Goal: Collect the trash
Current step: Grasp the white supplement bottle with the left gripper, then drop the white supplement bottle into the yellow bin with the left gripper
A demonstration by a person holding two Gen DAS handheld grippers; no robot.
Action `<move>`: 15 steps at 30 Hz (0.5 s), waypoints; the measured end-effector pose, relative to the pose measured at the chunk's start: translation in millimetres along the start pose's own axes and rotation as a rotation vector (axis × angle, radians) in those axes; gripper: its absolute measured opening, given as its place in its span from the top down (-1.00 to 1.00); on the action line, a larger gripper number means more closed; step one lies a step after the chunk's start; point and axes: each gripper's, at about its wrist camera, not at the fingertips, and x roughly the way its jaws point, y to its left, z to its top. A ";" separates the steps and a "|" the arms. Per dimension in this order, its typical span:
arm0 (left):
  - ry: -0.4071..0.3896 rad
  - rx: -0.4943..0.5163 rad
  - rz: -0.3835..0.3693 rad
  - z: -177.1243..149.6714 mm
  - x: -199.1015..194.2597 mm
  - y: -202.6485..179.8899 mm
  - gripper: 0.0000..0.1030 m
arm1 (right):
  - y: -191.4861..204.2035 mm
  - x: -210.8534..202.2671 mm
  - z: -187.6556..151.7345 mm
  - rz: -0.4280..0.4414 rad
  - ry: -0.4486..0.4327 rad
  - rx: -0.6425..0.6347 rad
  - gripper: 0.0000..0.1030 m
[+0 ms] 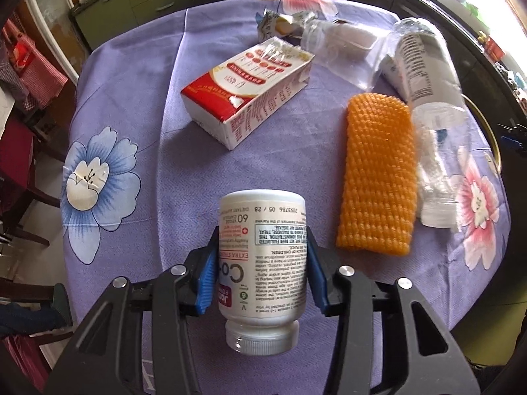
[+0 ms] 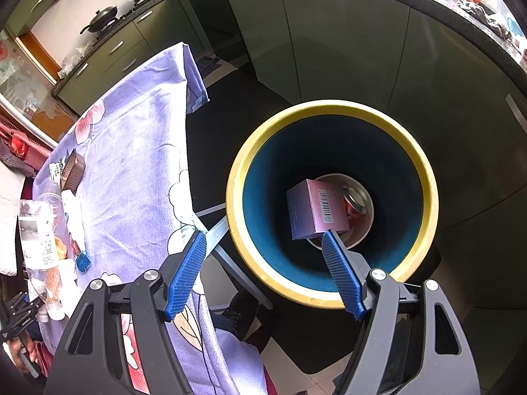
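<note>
**Left fingers clamp a supplement bottle; right fingers spread wide over the bin**

The left gripper [image 1: 262, 263] has its blue-padded fingers [image 1: 206, 279] pressed against both sides of a white supplement bottle [image 1: 262, 263]. The bottle lies along the fingers, its ribbed white cap [image 1: 260, 339] toward the camera and its base pointing away, just above the purple flowered tablecloth [image 1: 131, 125] of the tabletop.

More trash lies on the cloth beyond. A red-and-white carton [image 1: 247, 92] sits on its side at far centre. An orange foam net sleeve [image 1: 377, 177] lies to the right, and a clear plastic bottle [image 1: 431, 125] lies just beside it, at its right edge. At the far edge are a crumpled wrapper [image 1: 280, 23] and a clear plastic piece [image 1: 342, 49], which may be a bag or a tray; the blur leaves that unclear.

The right gripper [image 2: 265, 240] has its fingers [image 2: 186, 276] spread wide, holding nothing. It hangs over a trash bin [image 2: 329, 296] with a yellow rim and blue inner wall, standing on the floor to the right of the tabletop. Down in the bin lie a pink box [image 2: 313, 209] with a barcode and a red drink can [image 2: 357, 202], touching each other.
</note>
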 end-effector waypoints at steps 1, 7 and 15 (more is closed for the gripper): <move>-0.008 0.005 -0.004 -1.0 -5.1 -1.5 0.13 | -0.1 -0.1 0.1 -0.001 0.000 -0.001 -0.40; -0.069 0.066 -0.039 -3.5 -41.7 -19.9 0.13 | -0.2 -3.4 -1.2 0.005 -0.012 0.000 -0.40; -0.172 0.280 -0.185 10.6 -99.9 -105.2 0.13 | -9.5 -26.0 -9.3 -0.026 -0.059 -0.012 -0.40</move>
